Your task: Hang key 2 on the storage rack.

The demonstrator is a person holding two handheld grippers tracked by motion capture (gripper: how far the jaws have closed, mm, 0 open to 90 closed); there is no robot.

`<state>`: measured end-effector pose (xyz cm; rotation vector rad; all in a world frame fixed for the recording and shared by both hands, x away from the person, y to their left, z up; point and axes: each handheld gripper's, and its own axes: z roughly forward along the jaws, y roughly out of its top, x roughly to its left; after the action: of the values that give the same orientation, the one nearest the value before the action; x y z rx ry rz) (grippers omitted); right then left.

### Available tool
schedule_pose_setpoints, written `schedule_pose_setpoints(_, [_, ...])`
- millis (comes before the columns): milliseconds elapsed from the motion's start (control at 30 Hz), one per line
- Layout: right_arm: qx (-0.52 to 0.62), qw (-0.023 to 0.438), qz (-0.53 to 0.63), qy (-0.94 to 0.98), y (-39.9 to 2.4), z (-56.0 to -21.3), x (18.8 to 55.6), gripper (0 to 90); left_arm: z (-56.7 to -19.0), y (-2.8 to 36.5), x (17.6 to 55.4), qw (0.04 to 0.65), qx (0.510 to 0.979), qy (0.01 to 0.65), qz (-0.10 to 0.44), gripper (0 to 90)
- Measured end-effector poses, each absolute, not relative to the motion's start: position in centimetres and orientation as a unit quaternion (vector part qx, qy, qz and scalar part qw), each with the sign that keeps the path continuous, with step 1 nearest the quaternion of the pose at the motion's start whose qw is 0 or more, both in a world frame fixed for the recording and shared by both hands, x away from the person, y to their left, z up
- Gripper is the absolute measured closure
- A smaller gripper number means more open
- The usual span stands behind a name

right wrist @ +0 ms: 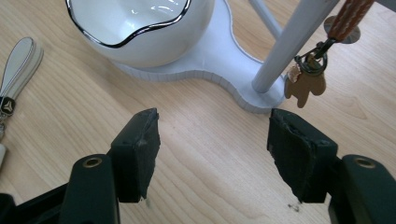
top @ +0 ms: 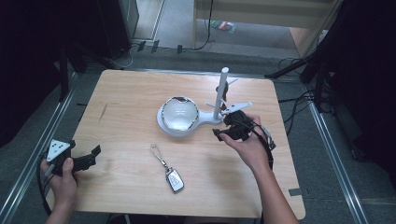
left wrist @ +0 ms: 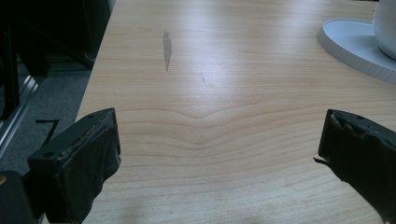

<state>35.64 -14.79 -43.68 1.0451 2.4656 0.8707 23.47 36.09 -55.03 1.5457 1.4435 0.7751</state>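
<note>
While glossy, the scalloped white bowl (right wrist: pixel 140 28) seems ceramic.

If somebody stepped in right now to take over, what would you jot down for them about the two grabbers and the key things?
Left gripper: open, nothing in it, at the table's near left edge.
Right gripper: open, nothing in it, just short of the white stand.
Done: a strap with a tan charm hangs on the stand, beside the white bowl.
Left, it seems: the car key fob with its strap lies loose on the table, probably to hang next.
</note>
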Motion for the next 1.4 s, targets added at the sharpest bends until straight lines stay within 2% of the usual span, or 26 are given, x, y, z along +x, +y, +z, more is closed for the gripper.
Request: schedule_pose_setpoints(1400, [0.311,0.115,0.231,0.914,-8.8,-45.7,34.2,41.5,-55.0,36.1,23.5,0.432,0.619,0.578,0.310,0.0])
